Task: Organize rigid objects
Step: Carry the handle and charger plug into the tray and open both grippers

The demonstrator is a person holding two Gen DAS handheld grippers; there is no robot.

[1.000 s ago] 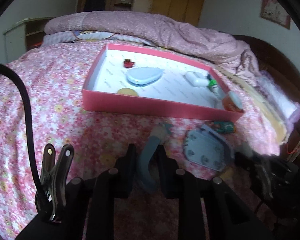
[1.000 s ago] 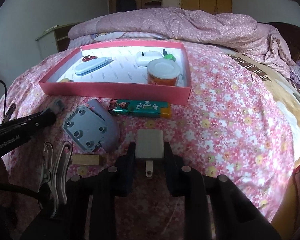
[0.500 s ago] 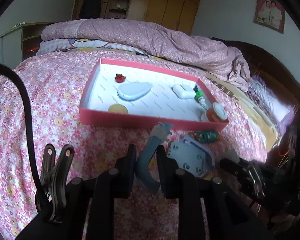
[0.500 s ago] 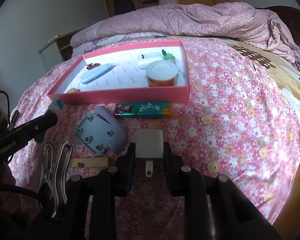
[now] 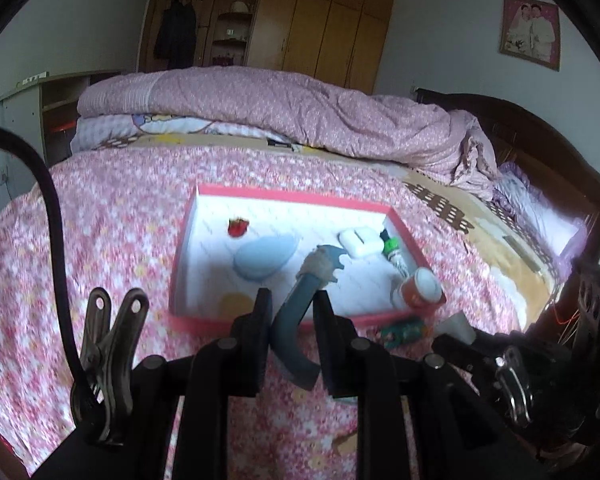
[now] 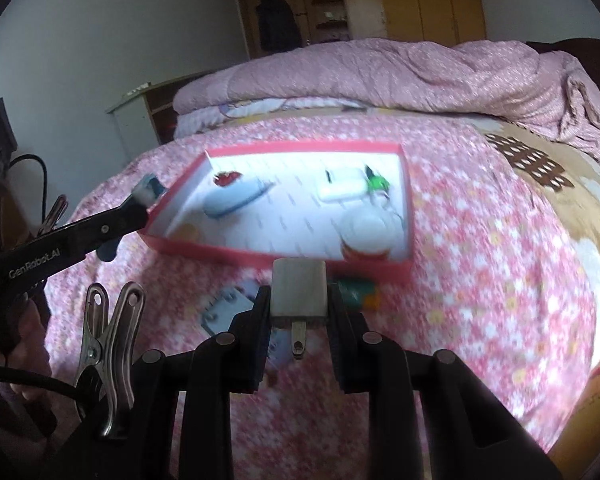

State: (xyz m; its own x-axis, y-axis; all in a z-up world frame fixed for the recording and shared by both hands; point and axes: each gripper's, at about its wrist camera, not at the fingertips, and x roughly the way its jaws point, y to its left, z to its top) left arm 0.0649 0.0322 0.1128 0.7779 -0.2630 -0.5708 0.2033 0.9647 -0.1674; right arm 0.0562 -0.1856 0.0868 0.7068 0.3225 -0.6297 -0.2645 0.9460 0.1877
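A pink tray lies on the flowered bed. It holds a blue oval case, a white earbud case, a green-capped tube, an orange jar, a red clip and a yellow disc. My left gripper is shut on a curved blue tool, held above the tray's near edge. My right gripper is shut on a white charger plug, raised in front of the tray.
A green lighter and a grey-blue device lie on the bed before the tray. A rolled pink quilt lies across the far side. The wooden headboard stands at the right. A wardrobe stands behind.
Both grippers have risen off the bed with their objects and moved toward the tray. The blue tool now hangs over the tray's front edge.
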